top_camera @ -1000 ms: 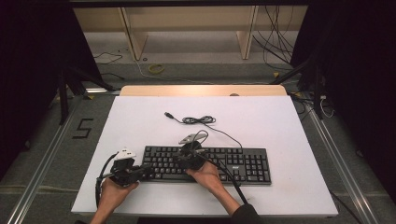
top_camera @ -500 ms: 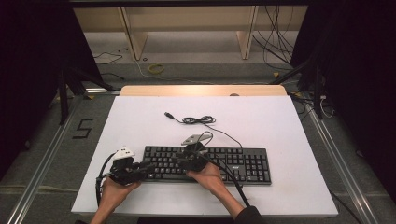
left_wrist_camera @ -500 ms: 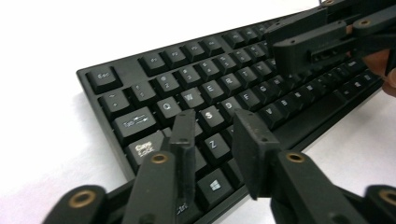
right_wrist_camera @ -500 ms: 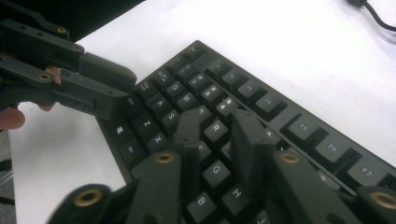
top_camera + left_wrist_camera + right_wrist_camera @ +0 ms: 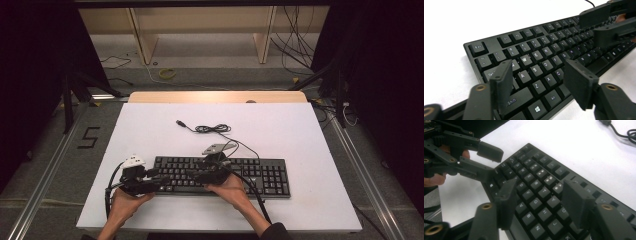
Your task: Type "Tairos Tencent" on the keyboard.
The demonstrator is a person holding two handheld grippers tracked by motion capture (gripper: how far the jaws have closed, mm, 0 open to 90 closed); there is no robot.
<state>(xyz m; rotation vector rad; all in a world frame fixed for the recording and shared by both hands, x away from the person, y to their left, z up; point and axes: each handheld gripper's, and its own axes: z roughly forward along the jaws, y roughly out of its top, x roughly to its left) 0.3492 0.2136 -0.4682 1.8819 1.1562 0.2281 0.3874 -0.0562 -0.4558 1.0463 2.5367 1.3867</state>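
A black keyboard lies flat on the white tabletop, near the person's edge. The left tool hovers over the keyboard's left end, tilted down at the letter keys — its jaws have just been opening and now stand spread, with nothing pinched between them; the keys A, S, D, Z and X show in the gap below. The right tool sits over the middle of the keyboard, pointing toward the left tool; its jaws have likewise just been opening and are spread wide above the R, T, G and H keys, gripping nothing. From the right tool's camera the left tool appears ahead and to the upper left, just beyond the keyboard's corner, its own jaws apart. Beyond the right tool — farther from the person — the keyboard's cable lies in a loose coil on the tabletop.
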